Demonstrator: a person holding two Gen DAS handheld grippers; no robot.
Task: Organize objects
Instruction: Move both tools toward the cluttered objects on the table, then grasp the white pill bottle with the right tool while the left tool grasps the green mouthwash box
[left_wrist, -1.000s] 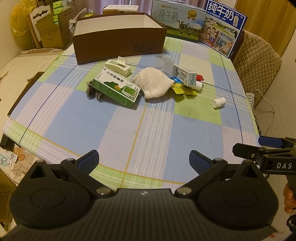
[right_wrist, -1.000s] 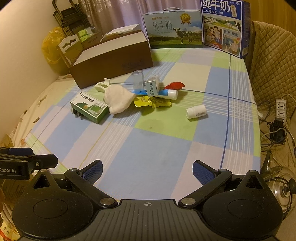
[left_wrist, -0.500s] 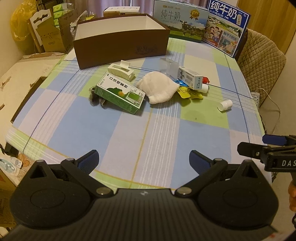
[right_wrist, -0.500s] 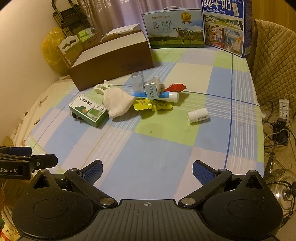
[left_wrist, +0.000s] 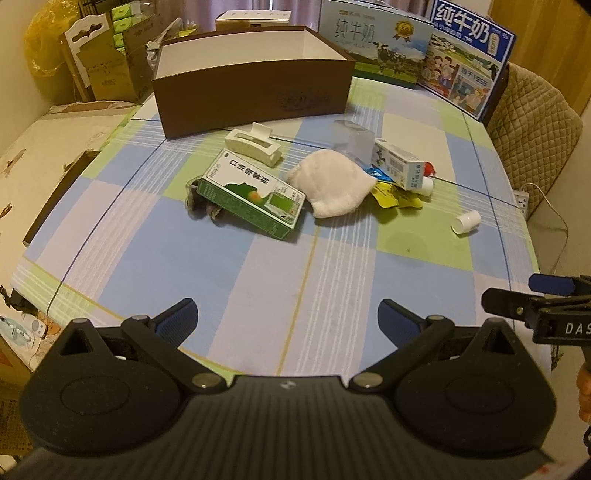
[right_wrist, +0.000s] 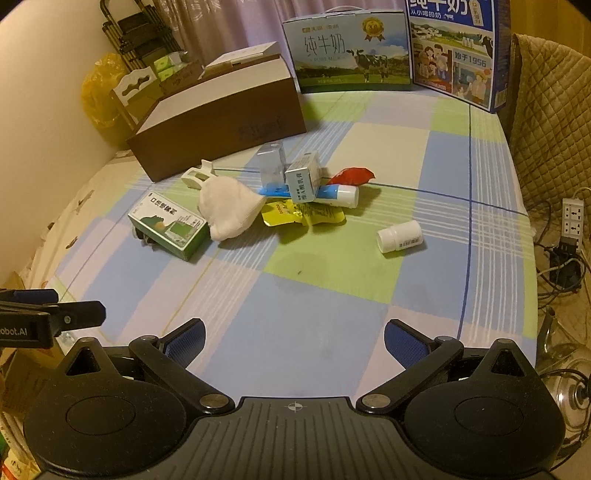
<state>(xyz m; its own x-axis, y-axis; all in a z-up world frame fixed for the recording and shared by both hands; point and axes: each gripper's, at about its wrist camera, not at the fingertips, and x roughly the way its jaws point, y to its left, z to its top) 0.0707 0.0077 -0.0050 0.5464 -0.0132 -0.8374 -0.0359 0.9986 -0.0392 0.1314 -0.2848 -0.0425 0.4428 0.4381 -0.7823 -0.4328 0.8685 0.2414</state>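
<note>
Left wrist view: the left gripper sits at the bottom of the frame, jaws spread and empty. The clutter lies mid-frame: a green box, a white cloth and a hair clip, below the brown box at upper centre.

Right wrist view: the right gripper is likewise spread wide and empty. The white bottle lies alone at centre right, probably the easiest first pick; close across its body, not along its rolling length.

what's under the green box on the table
The green box lies tilted on a small dark object that pokes out at its left end. Most of that object is covered, so what it is cannot be told.
</note>
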